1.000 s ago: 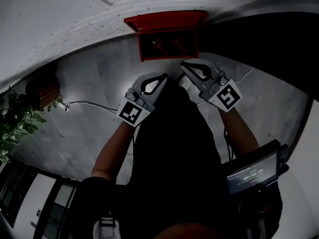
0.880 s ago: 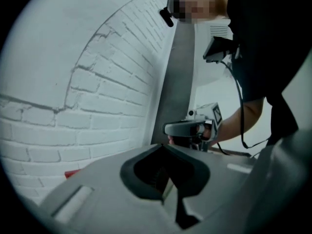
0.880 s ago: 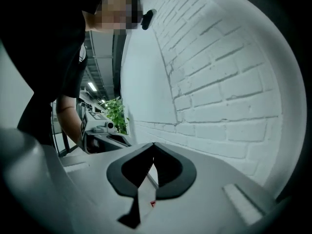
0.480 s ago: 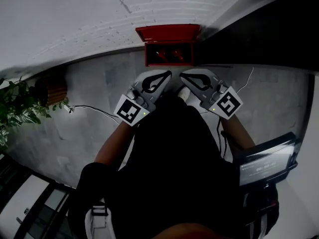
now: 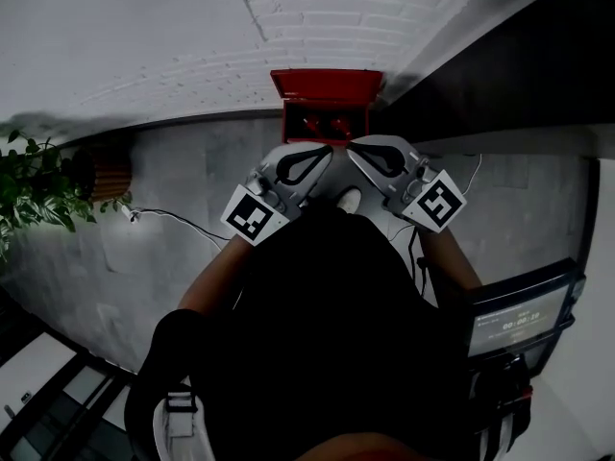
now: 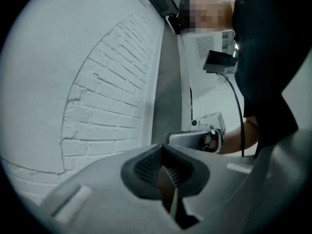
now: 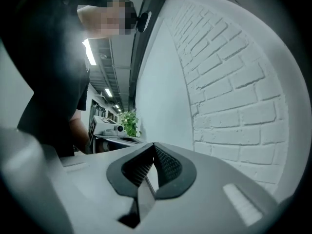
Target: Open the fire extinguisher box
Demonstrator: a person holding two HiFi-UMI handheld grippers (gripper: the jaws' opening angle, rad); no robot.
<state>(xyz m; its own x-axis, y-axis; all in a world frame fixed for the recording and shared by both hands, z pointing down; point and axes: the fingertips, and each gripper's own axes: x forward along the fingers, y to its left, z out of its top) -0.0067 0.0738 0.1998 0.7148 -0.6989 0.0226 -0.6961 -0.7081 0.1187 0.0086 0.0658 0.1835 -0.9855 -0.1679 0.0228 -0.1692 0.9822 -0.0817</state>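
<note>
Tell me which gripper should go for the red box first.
Left, narrowly. The left gripper lines up with the middle of the box; the right gripper points at its right half. Both have jaws shut and empty, and neither touches the box.

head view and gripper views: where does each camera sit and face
Head view: on the head, steeply down at the red box; left gripper, right gripper, forearms show.
Left gripper view: along its shut jaws; right gripper beyond.
Right gripper view: along its shut jaws; left gripper, plant beyond.
Shared: white brick wall.
</note>
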